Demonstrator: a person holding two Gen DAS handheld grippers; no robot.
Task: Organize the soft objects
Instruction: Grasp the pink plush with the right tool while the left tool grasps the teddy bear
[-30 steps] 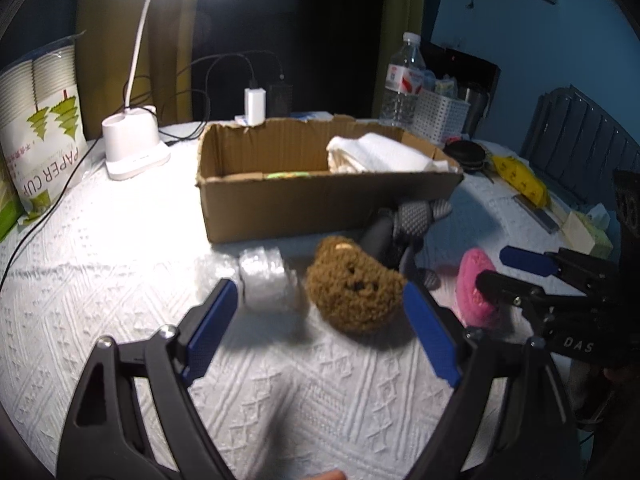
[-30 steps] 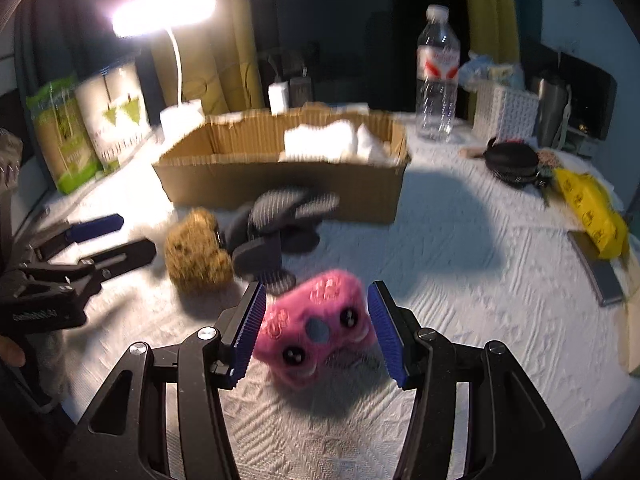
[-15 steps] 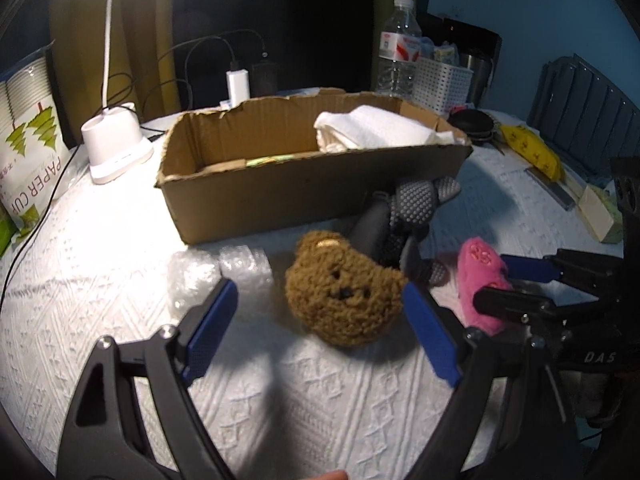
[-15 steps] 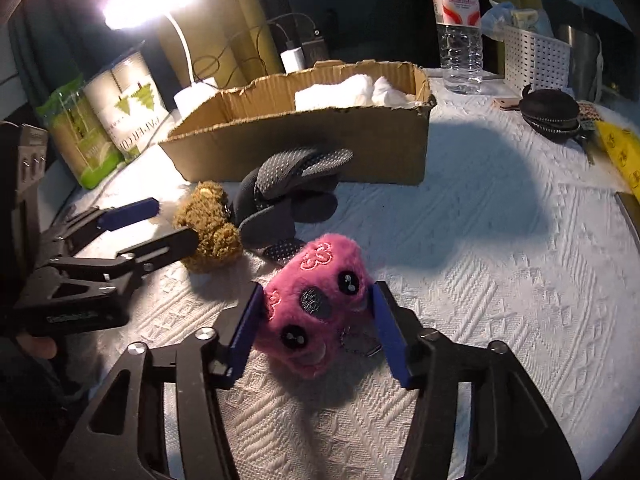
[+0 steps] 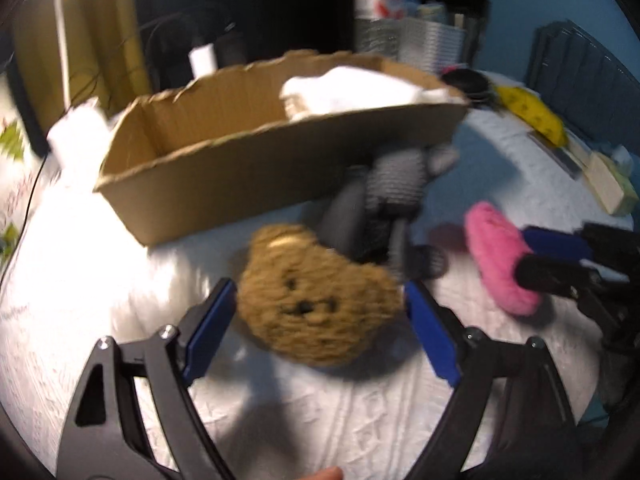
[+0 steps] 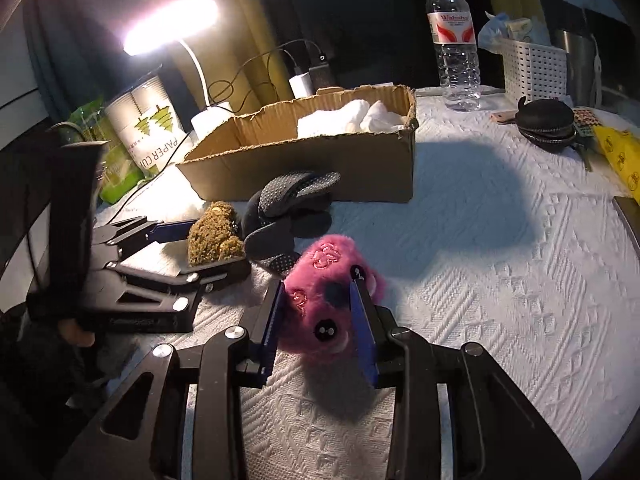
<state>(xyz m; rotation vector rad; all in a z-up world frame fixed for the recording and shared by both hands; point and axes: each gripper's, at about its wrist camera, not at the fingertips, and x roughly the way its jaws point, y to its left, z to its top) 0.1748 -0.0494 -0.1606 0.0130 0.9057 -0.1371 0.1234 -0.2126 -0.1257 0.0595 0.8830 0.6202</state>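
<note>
A brown plush bear head lies on the white tablecloth between the fingers of my left gripper, whose blue pads touch its sides; it also shows in the right wrist view. My right gripper is shut on a pink plush toy, seen from the side in the left wrist view. Dark grey gloves lie between the toys and an open cardboard box that holds white cloth.
A desk lamp, a paper-cup pack and chargers stand behind the box. A water bottle, a white basket, a black pouch and a yellow packet are at the right.
My left gripper moved forward around the bear head and its fingers narrowed onto it. My right gripper closed on the pink toy and squeezed it. The left view is blurred by motion.
</note>
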